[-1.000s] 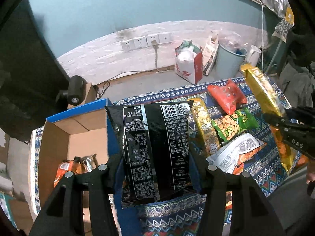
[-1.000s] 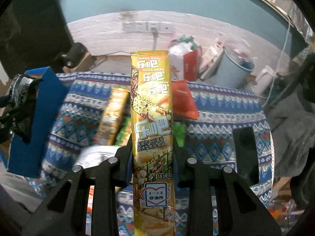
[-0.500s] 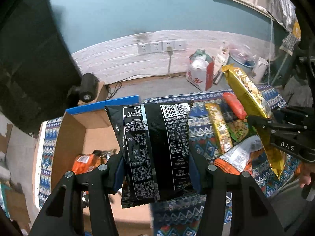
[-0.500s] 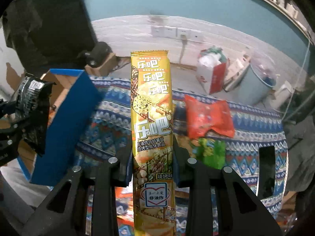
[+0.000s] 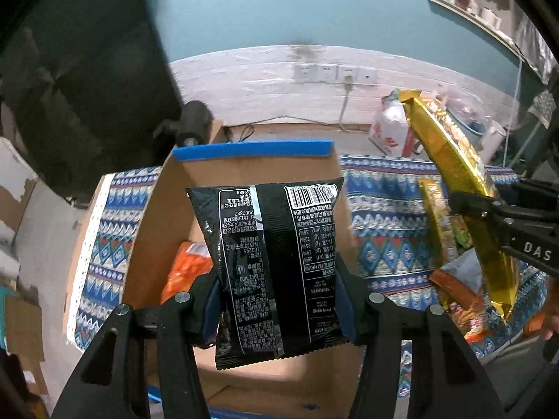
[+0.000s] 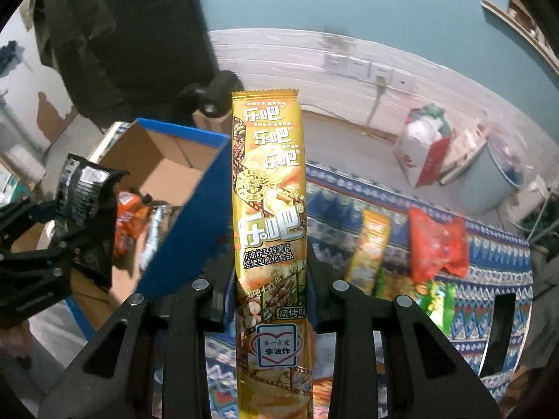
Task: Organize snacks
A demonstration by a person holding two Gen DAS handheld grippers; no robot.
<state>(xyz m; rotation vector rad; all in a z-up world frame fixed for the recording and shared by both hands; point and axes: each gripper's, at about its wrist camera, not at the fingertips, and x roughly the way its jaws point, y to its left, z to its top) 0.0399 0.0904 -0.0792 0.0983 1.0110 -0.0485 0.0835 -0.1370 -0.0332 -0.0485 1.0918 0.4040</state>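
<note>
My left gripper is shut on a black snack bag, held upright over the open cardboard box with blue edges. An orange packet lies inside the box. My right gripper is shut on a long yellow chip pack, held upright just right of the box. In the left wrist view the yellow pack and right gripper hang at the right. In the right wrist view the left gripper with the black bag is at the left, over the box.
A patterned blue cloth covers the table, with a red packet, a green packet and a yellow pack lying on it. Beyond the table stand a white-and-red bag, a grey bin and wall sockets.
Both grippers have carried their packs leftward: the black bag now hangs over the box's inside, and the yellow pack has come close to the box's right wall.
</note>
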